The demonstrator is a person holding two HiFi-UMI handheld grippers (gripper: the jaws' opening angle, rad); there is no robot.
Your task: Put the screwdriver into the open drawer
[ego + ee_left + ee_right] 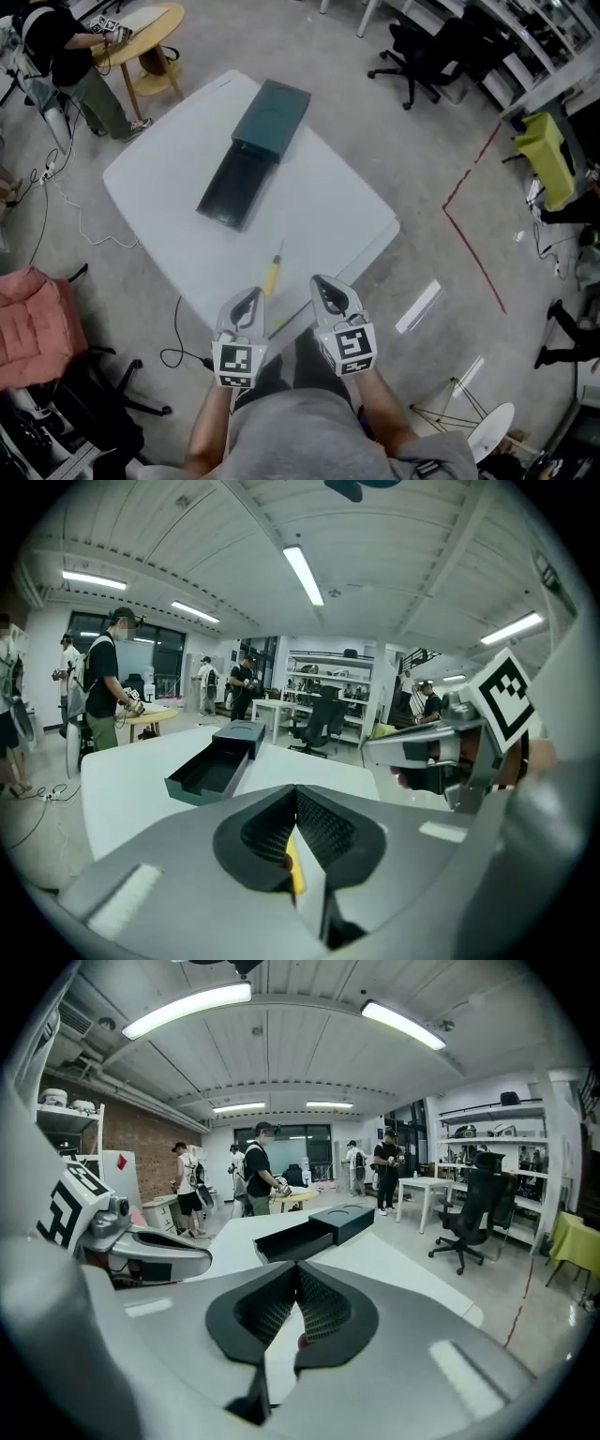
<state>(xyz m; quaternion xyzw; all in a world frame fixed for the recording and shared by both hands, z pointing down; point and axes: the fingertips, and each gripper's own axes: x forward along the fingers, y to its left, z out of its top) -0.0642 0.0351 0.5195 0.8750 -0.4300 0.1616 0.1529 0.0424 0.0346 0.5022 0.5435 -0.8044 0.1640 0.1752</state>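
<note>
Yellow marks the handle of the screwdriver [273, 275], which lies flat on the white table [328, 206] close to its near edge, with the thin metal shaft pointing toward 12 o'clock. It sits between the two grippers and touches neither: at about 1 o'clock from the left gripper [251, 292] and 10 o'clock from the right gripper [321, 281]. The left gripper view shows its jaws pressed together with nothing gripped, and only a yellow sliver of the handle [293, 864] shows past them on the table. The right gripper view likewise shows jaws closed tip to tip and empty. The open drawer [230, 192] lies at 11 o'clock from the screwdriver, well apart from it, pulled out of its dark teal case [274, 117] toward the person. The tool looks light and stiff, so weight should be no trouble, but a round handle on a smooth top will probably roll if nudged, and the bare shaft seems too thin and slick for ribbed pads. The best hold is likely across the middle of the handle, jaws first opened and then lowered astride it.
</note>
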